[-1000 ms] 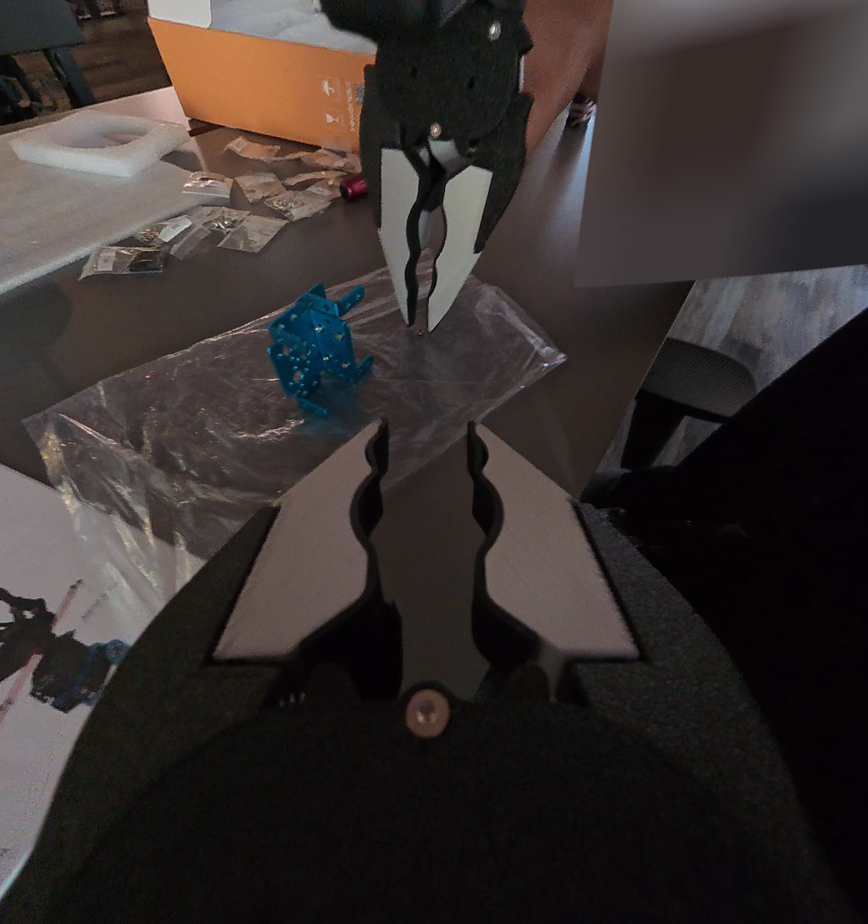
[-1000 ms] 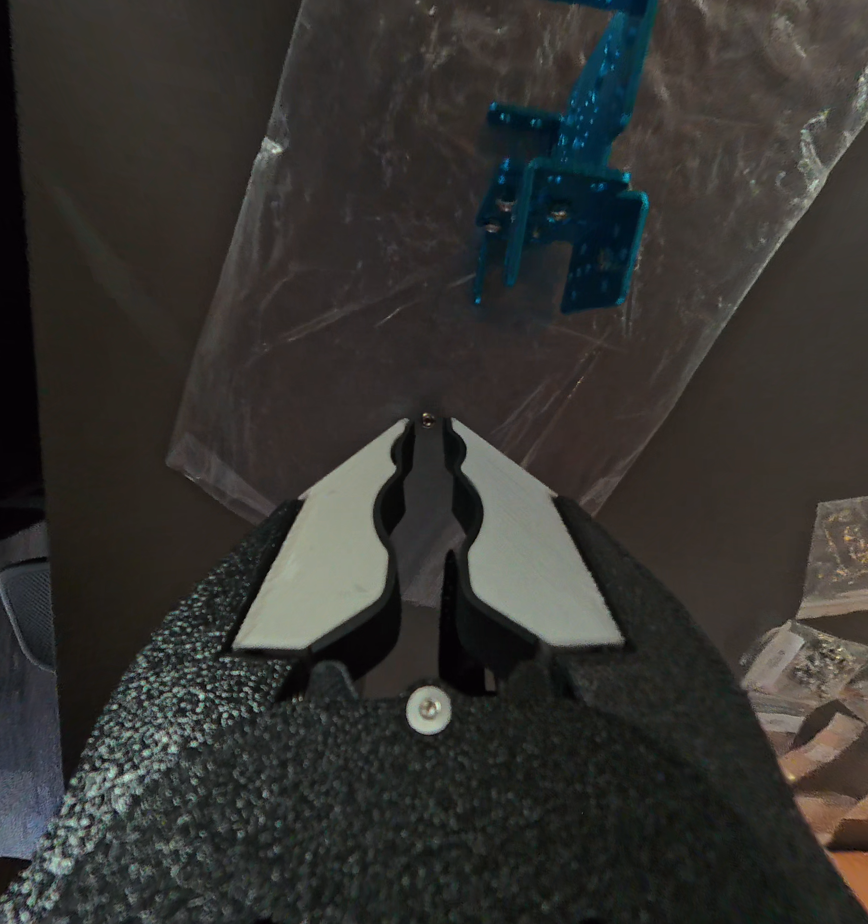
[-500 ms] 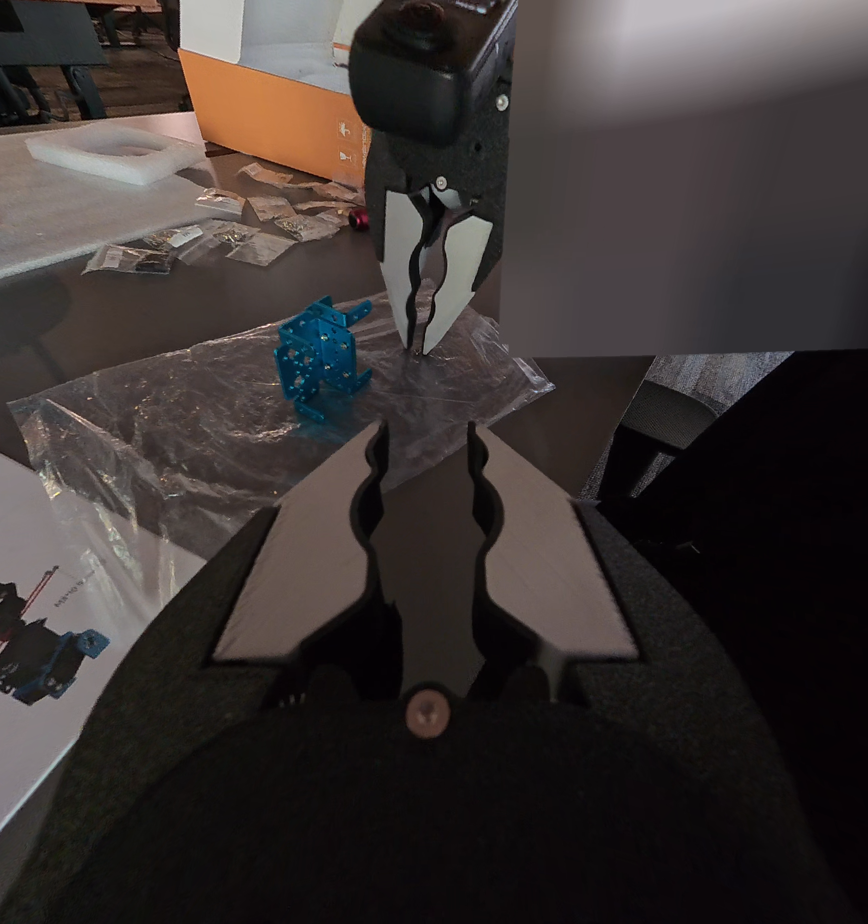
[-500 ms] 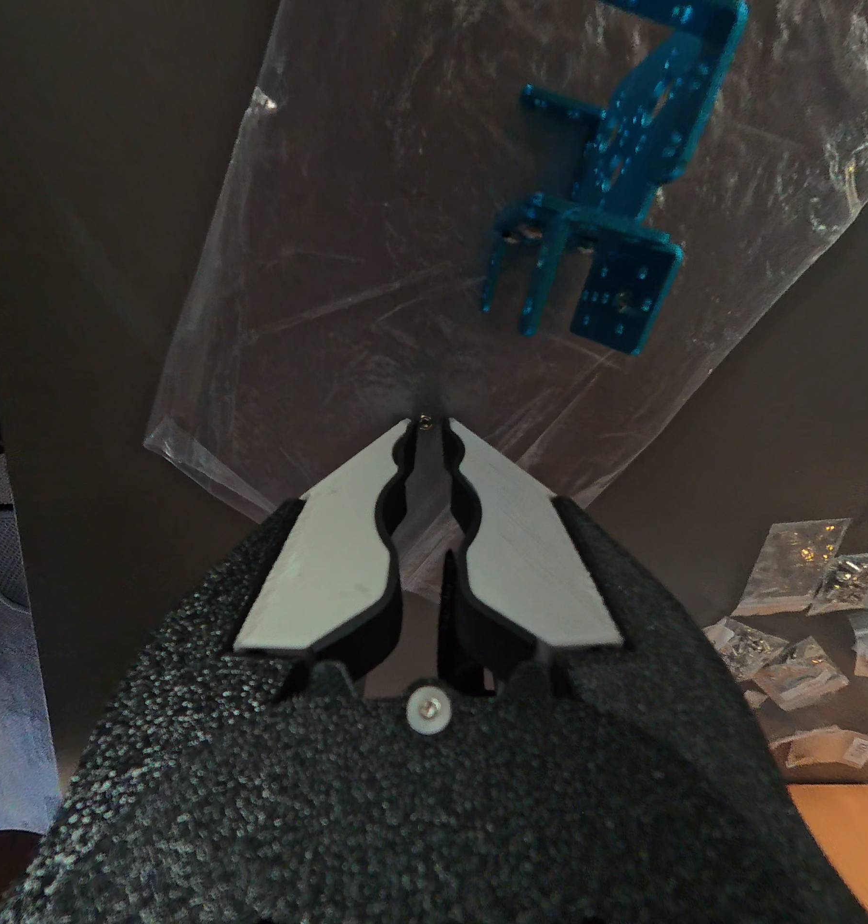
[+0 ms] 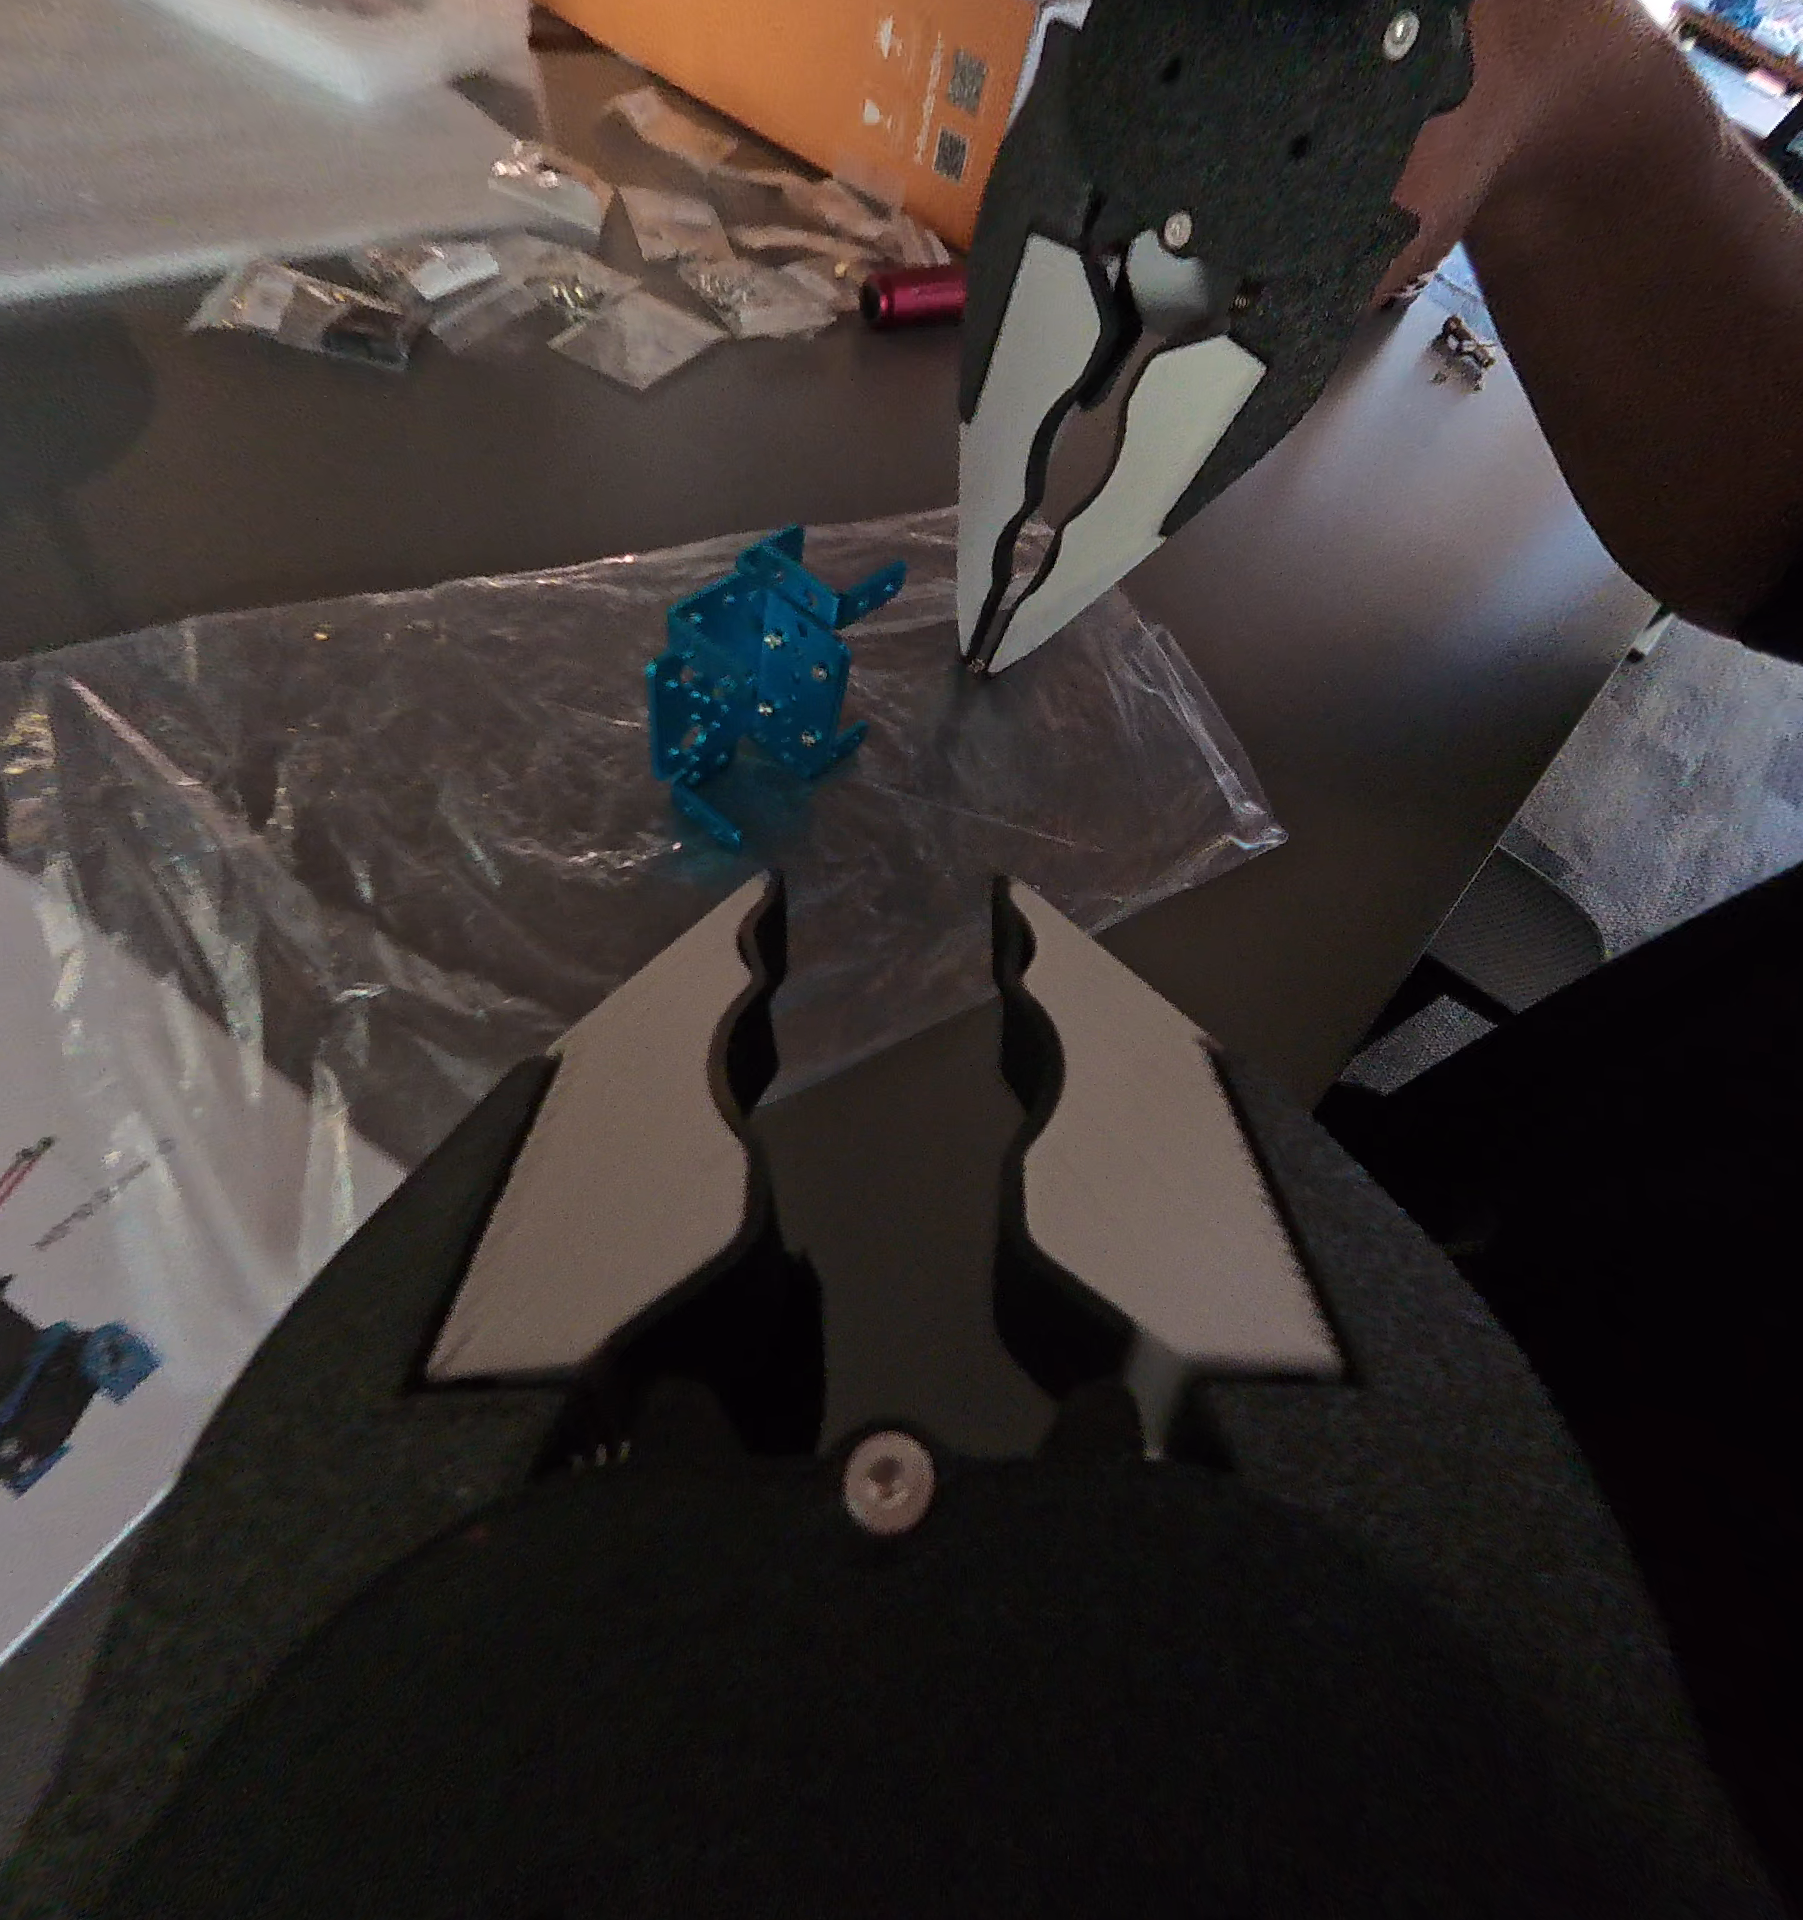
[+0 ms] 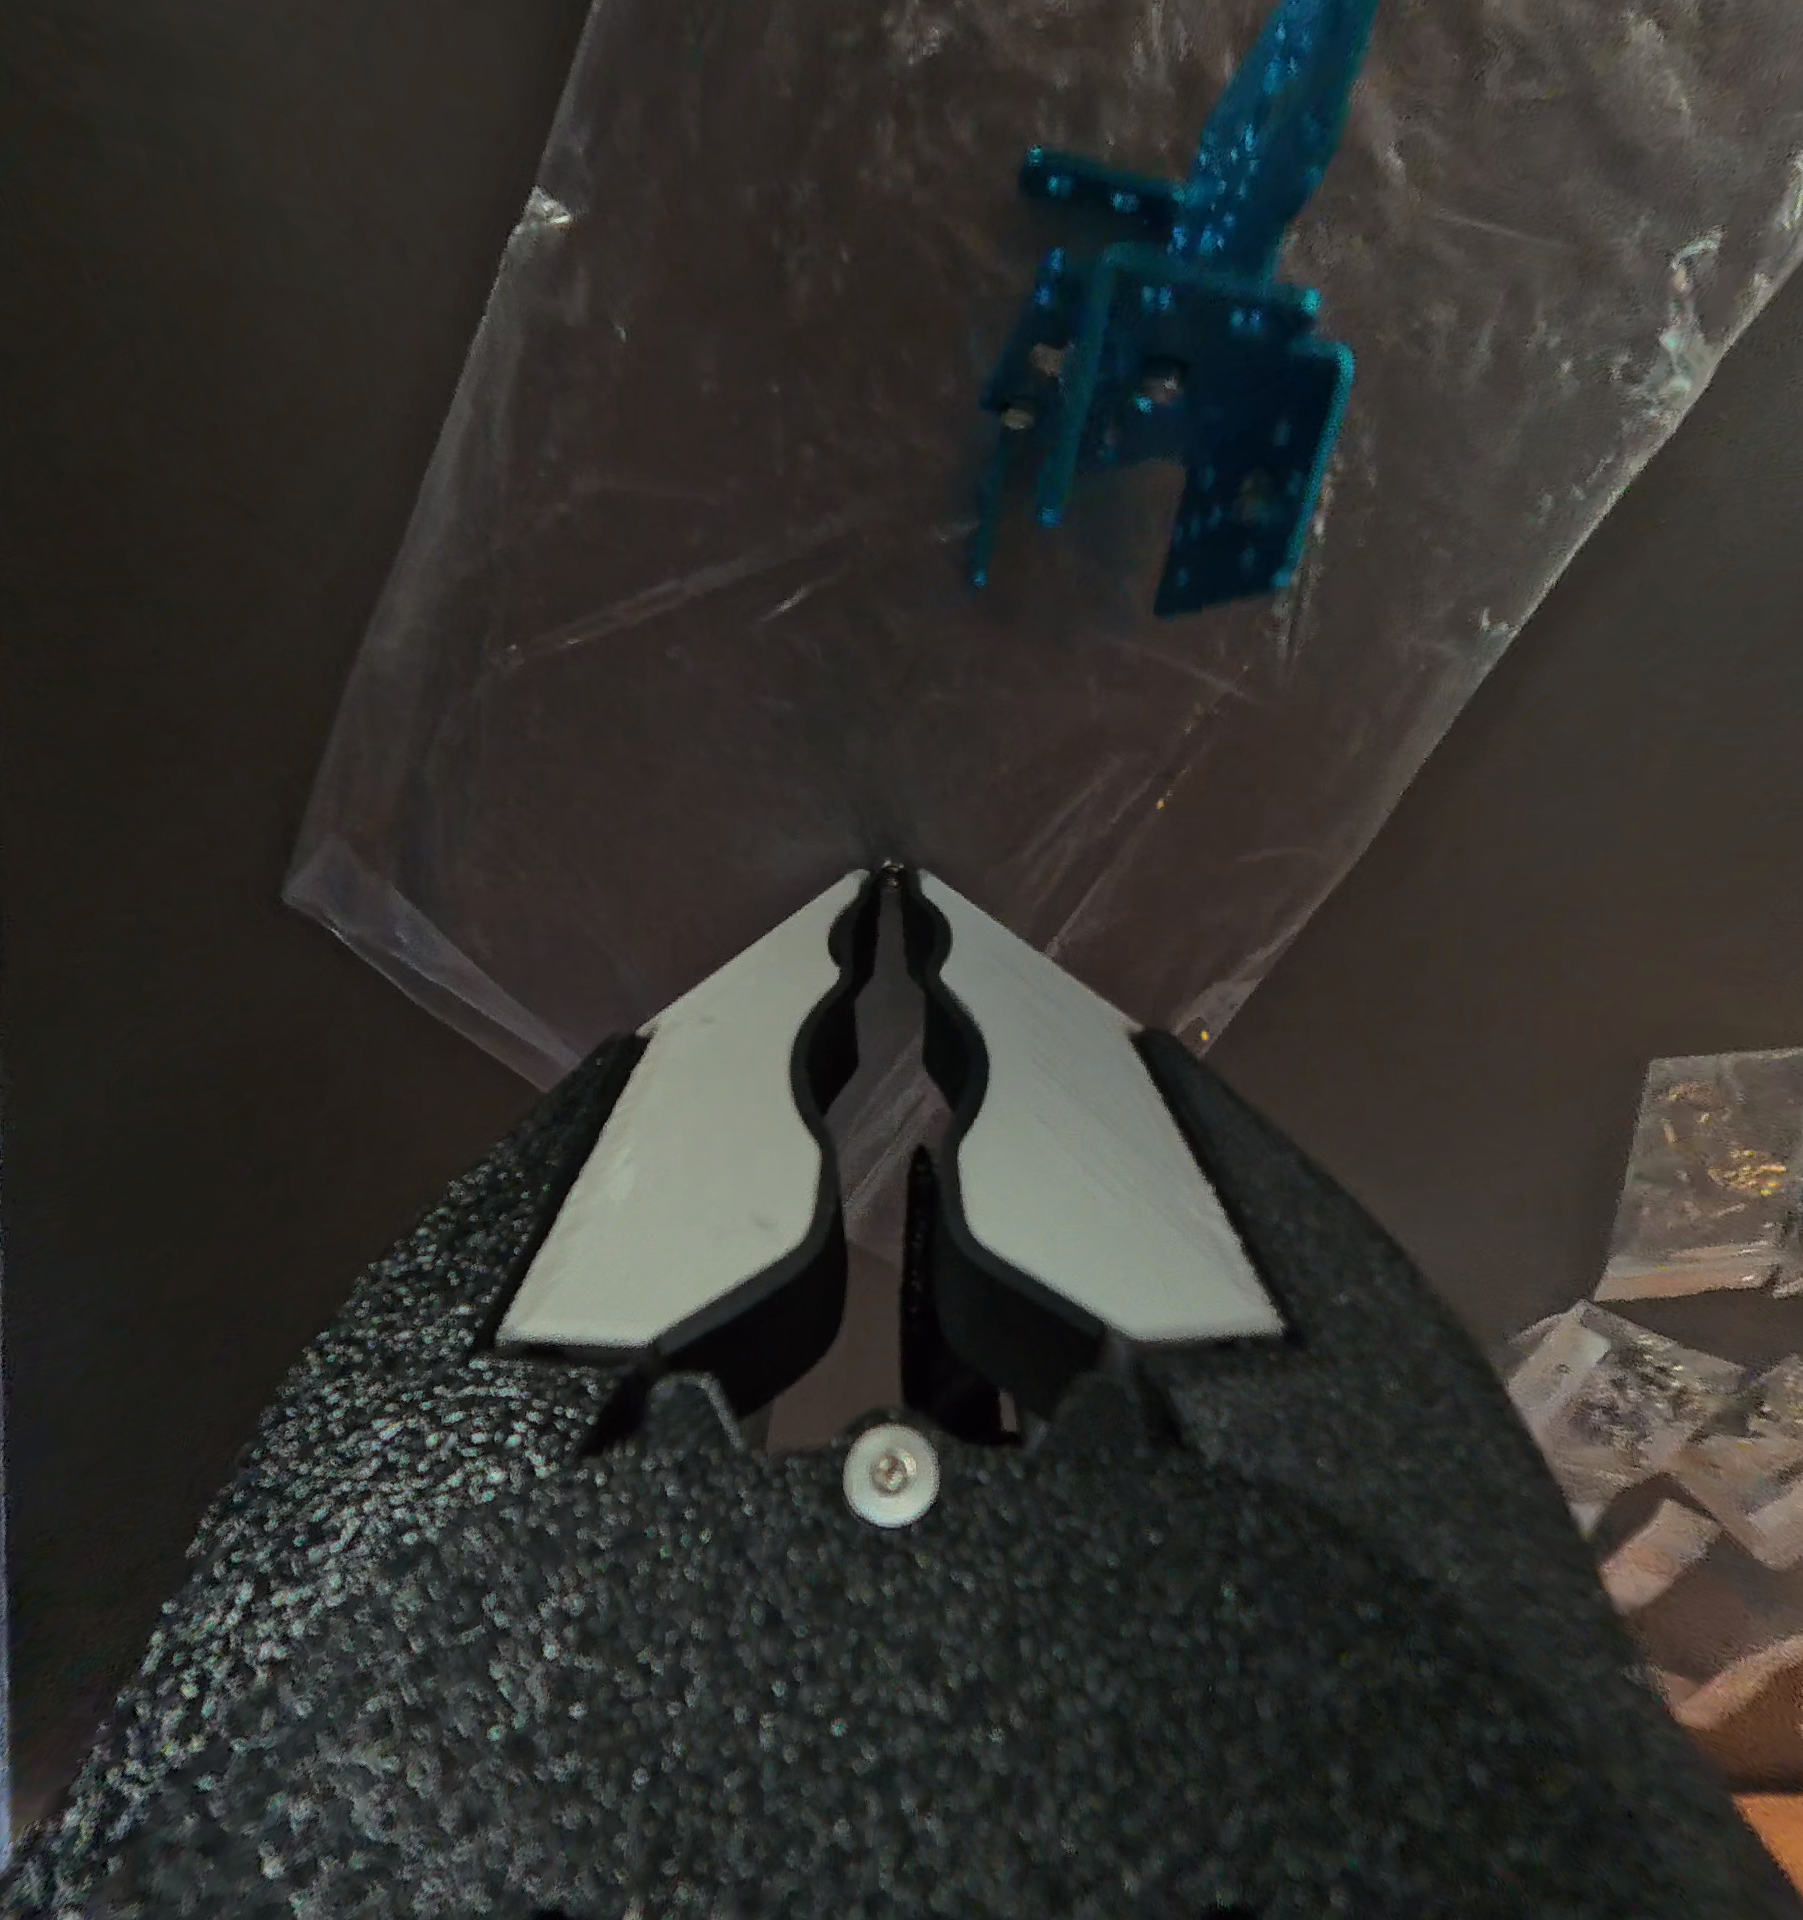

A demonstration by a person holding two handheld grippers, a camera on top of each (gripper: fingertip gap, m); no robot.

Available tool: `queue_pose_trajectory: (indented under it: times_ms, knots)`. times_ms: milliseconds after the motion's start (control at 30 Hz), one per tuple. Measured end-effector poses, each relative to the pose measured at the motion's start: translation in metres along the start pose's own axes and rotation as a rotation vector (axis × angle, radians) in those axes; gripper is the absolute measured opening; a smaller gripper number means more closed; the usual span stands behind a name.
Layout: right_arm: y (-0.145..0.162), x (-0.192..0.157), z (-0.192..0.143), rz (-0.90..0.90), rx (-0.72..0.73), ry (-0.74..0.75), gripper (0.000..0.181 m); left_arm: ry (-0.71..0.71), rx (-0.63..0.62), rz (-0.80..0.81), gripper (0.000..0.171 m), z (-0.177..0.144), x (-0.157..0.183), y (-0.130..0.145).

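**A tiny screw pinched at the very tips, over a slippery bag**

Landmark: the blue bracket assembly (image 5: 757,675), which stands on a clear plastic bag (image 5: 440,790) spread flat over the dark tabletop (image 5: 461,457)

The right gripper (image 6: 889,875) points down at the bag just to the right of the bracket, its jaws drawn together on a small silvery screw (image 6: 889,871) held at the extreme tips. In the left wrist view the same gripper (image 5: 983,663) has its tips at or barely above the film; whether they touch it cannot be told. The left gripper (image 5: 881,894) hovers on the near side of the bracket, jaws apart and holding nothing, over the bag's near edge.

Beyond the bracket lie small packets of hardware (image 5: 658,281), a red cylinder (image 5: 912,294) and an orange box (image 5: 845,94). A printed sheet (image 5: 55,1299) lies to its left.

Risks, as I judge them:
- The hold on the screw is very slight, so a small twist or knock could flick it out; on crinkled, glinting film it would be hard to find
- If the tips press into the bag, the film may drag and slide, carrying the bracket with it or tipping it, since it stands on narrow legs
- The open gripper is close to the bag's edge and could snag it
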State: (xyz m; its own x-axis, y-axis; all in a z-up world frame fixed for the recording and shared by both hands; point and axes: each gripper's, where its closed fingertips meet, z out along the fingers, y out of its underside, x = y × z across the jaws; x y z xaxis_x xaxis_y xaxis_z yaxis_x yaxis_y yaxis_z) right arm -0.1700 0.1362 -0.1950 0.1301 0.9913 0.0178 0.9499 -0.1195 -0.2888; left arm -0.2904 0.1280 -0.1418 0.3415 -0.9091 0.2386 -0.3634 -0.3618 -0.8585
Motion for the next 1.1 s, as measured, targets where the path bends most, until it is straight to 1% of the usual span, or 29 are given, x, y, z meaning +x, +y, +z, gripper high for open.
queue_pose_trajectory:
  times_ms: [133, 167, 267, 333, 467, 533, 600, 667, 733, 967, 1000, 1100]
  knots:
    - [0.011, 0.006, -0.009, -0.011, -0.013, 0.016, 0.004, -0.007, -0.045, 0.005, 0.045, 0.02, 0.011, -0.005]
    - [0.011, 0.007, -0.013, -0.021, -0.01, 0.011, 0.0, -0.02, -0.055, 0.009, 0.047, 0.024, 0.011, -0.007]
    - [0.017, 0.012, -0.012, -0.048, -0.055, -0.003, 0.0, -0.062, -0.075, 0.003, 0.048, 0.033, 0.007, -0.009]
    - [0.021, 0.014, -0.008, -0.065, -0.079, -0.018, 0.007, -0.072, -0.082, -0.016, 0.049, 0.037, 0.005, -0.009]
    - [0.012, 0.015, -0.009, -0.108, -0.048, -0.026, 0.009, -0.083, -0.076, -0.034, 0.048, 0.04, 0.006, -0.007]
    - [0.004, 0.01, -0.01, -0.132, -0.024, -0.049, 0.01, -0.088, -0.076, -0.041, 0.049, 0.04, 0.006, -0.005]
    - [0.003, 0.004, -0.008, -0.15, -0.036, -0.074, 0.01, -0.09, -0.072, -0.045, 0.048, 0.04, 0.007, -0.004]
    - [0.002, 0.005, -0.004, -0.165, -0.045, -0.063, 0.01, -0.093, -0.068, -0.045, 0.048, 0.039, 0.007, -0.003]
    - [-0.001, 0.002, -0.002, -0.163, -0.037, -0.081, 0.01, -0.093, -0.068, -0.044, 0.048, 0.038, 0.007, -0.003]
    - [-0.002, 0.003, 0.001, -0.14, -0.08, -0.081, 0.007, -0.082, -0.071, -0.052, 0.049, 0.042, 0.006, -0.001]
    - [-0.002, 0.003, 0.002, -0.143, -0.079, -0.079, 0.003, -0.083, -0.071, -0.055, 0.049, 0.044, 0.005, -0.001]
    - [-0.004, 0.004, 0.002, -0.146, -0.037, -0.078, 0.002, -0.087, -0.072, -0.062, 0.05, 0.048, 0.004, -0.002]
